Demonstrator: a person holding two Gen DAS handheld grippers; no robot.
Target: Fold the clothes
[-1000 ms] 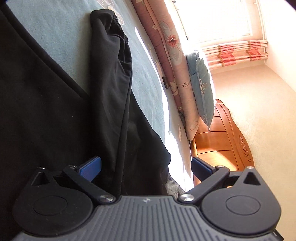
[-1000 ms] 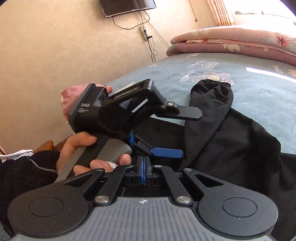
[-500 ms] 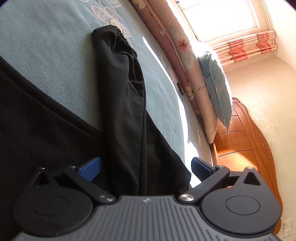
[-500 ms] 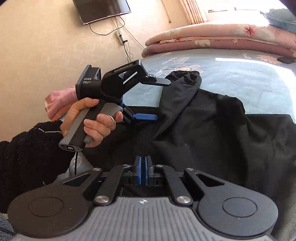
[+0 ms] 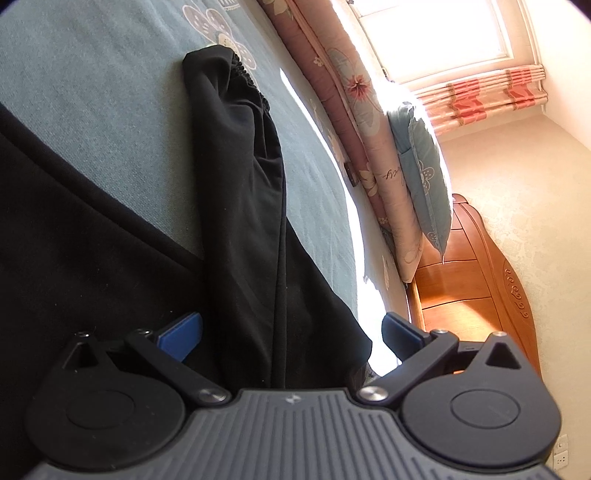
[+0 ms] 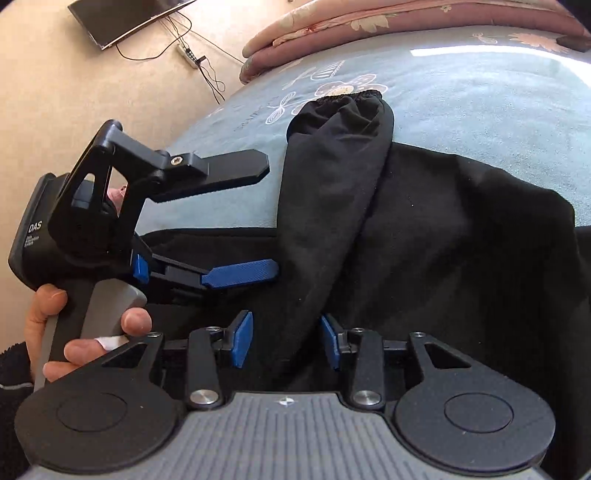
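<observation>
A black garment (image 6: 461, 251) lies spread on the teal bed sheet (image 6: 480, 99). Its long sleeve (image 6: 332, 177) is folded across the body, with the elastic cuff (image 5: 236, 62) pointing away from me. My left gripper (image 5: 291, 336) is open, and in its own view the lower sleeve (image 5: 251, 240) lies between its wide-apart blue pads. In the right wrist view that left gripper (image 6: 271, 221) hovers just left of the sleeve, held by a hand (image 6: 92, 325). My right gripper (image 6: 286, 341) is open low over the garment, its pads on either side of the sleeve's near end.
Folded floral quilts (image 5: 354, 96) and a blue pillow (image 5: 424, 162) lie along the far side of the bed by a wooden headboard (image 5: 476, 280). A small dark object (image 5: 352, 173) rests on the sheet. A wall TV (image 6: 125, 18) with cables hangs beyond the bed.
My right gripper was shut and now stands open, closer to the sleeve. The left gripper stays open; it has drawn back a little and shows more of the bed.
</observation>
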